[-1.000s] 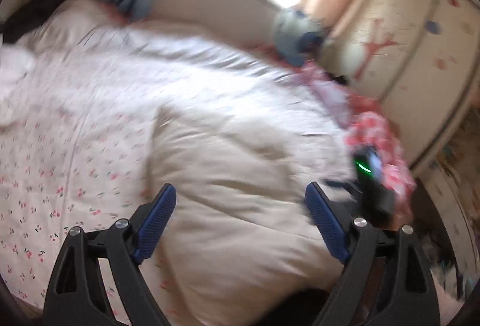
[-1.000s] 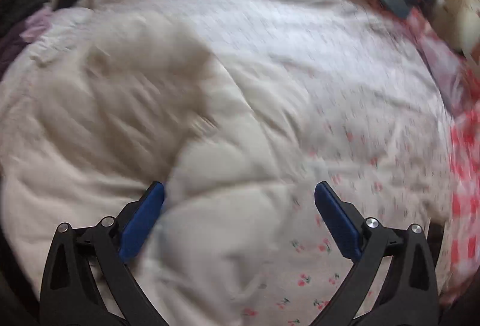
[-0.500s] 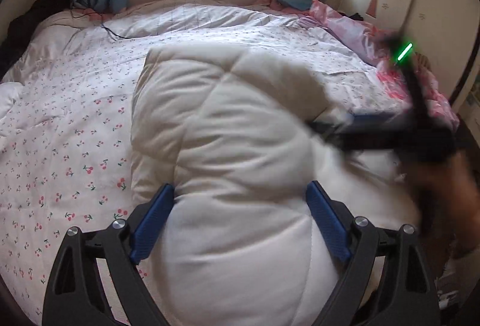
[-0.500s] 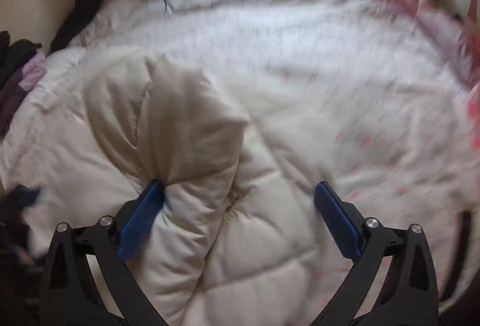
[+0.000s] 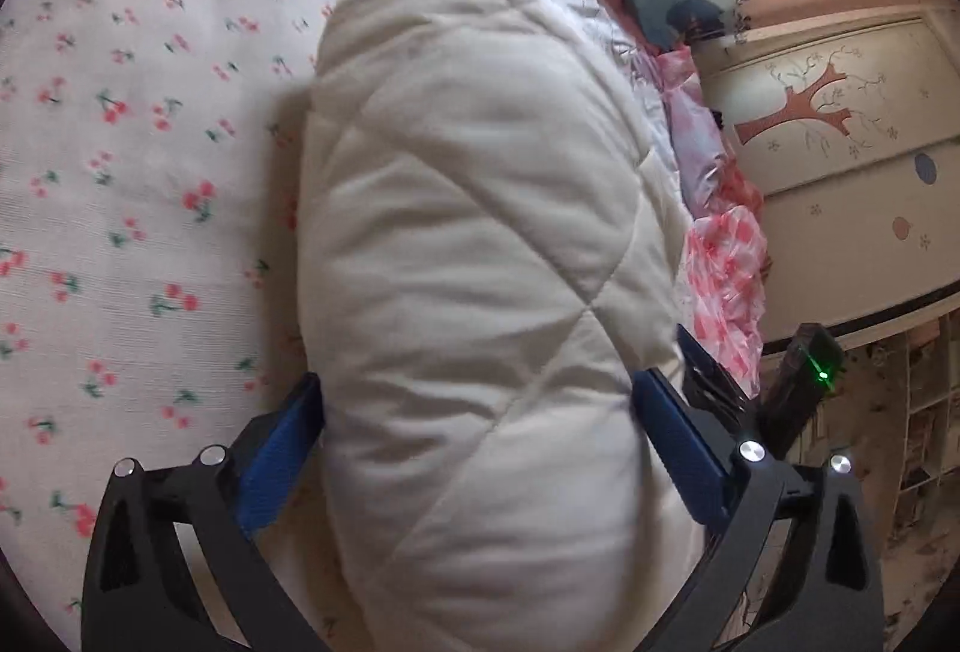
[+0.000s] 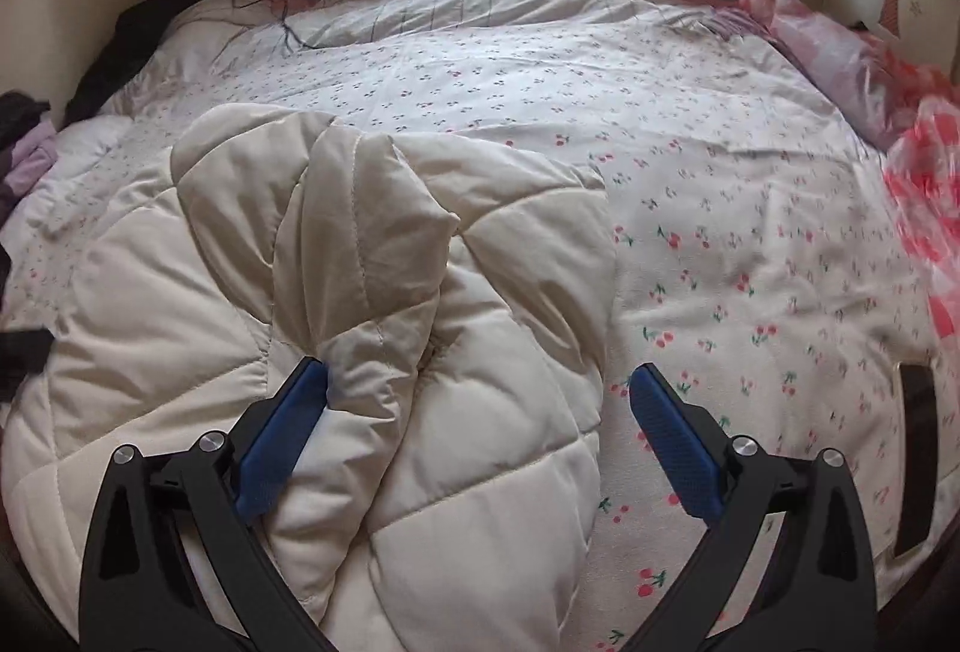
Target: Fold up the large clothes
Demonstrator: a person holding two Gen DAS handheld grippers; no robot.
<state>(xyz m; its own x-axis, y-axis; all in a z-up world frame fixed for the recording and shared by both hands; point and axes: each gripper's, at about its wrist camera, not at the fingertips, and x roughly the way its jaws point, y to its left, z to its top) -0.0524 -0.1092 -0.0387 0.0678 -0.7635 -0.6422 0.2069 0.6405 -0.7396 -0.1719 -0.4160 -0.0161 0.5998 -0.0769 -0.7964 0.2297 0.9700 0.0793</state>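
Note:
A cream quilted puffer coat (image 5: 474, 256) lies bunched on a bed with a cherry-print cover (image 5: 120, 123). My left gripper (image 5: 477, 436) is open, its blue pads on either side of the coat's near end, very close to the fabric. In the right wrist view the coat (image 6: 336, 292) lies at left and centre with a sleeve (image 6: 366, 232) folded on top. My right gripper (image 6: 477, 430) is open over the coat's right edge; its left pad touches the sleeve fold. The right gripper's body, with a green light, shows in the left wrist view (image 5: 804, 382).
The cherry-print cover (image 6: 720, 208) stretches to the right of the coat. Pink bedding (image 6: 924, 159) is piled at the bed's right edge. Dark clothes (image 6: 24, 129) lie at far left. A painted wardrobe (image 5: 840, 141) stands beside the bed. A dark phone-like object (image 6: 915, 442) lies at right.
Both grippers swung around quickly. The left one turned and came closer to the coat's end. The right one settled low over the coat's right edge. Both stayed open.

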